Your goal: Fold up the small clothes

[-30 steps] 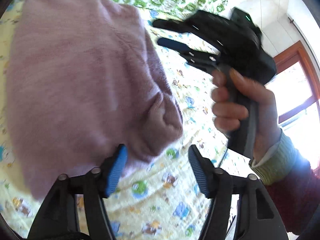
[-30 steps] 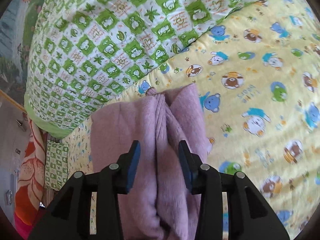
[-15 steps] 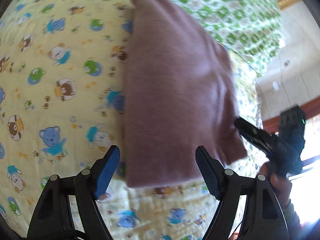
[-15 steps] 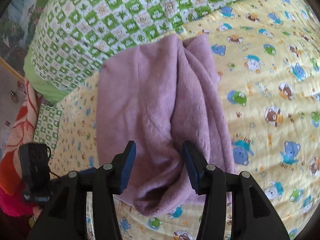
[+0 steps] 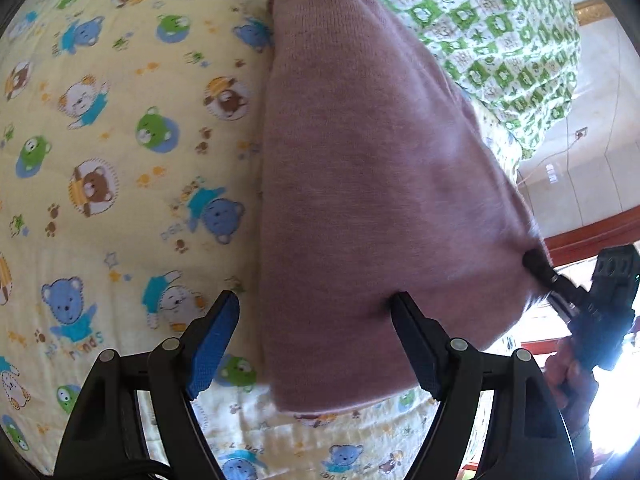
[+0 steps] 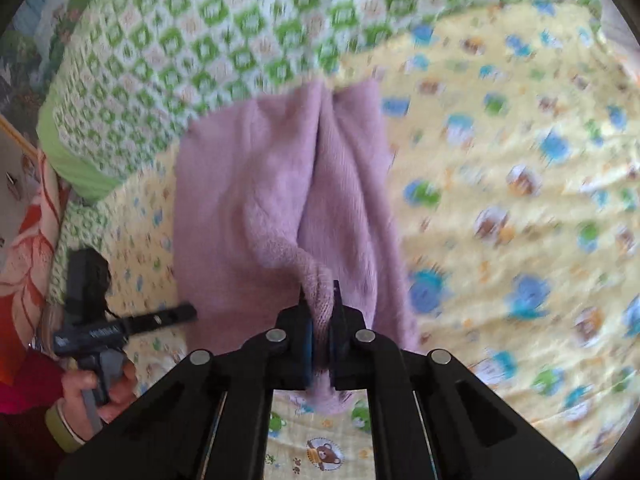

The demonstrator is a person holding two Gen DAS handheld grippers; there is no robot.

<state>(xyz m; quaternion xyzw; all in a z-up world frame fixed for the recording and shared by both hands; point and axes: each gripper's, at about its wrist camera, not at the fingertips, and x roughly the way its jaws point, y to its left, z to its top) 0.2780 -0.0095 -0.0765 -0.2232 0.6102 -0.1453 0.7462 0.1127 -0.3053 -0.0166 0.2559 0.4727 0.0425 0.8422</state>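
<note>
A folded pink knit garment (image 5: pixel 368 184) lies on a yellow bear-print bedsheet (image 5: pixel 120 160). My left gripper (image 5: pixel 316 316) is open, its jaws astride the garment's near left edge, the right finger (image 5: pixel 412 336) pressing on the knit. In the right wrist view the garment (image 6: pixel 256 200) shows a raised fold down its middle. My right gripper (image 6: pixel 320 312) is shut on a bunched edge of the garment at its near end. The right gripper also shows in the left wrist view (image 5: pixel 536 264), its tip at the garment's right corner. The left gripper shows in the right wrist view (image 6: pixel 160 318), beside the garment's left edge.
A green-and-white checked quilt (image 6: pixel 192 48) lies beyond the garment, also in the left wrist view (image 5: pixel 500 40). The bedsheet (image 6: pixel 520 200) stretches to the right. A wooden door frame (image 5: pixel 592 232) and tiled wall stand past the bed's edge. An orange patterned cloth (image 6: pixel 28 248) is at left.
My right gripper has closed on the garment's near edge, having been open around it. My left gripper has moved closer, its jaws now around the garment's edge.
</note>
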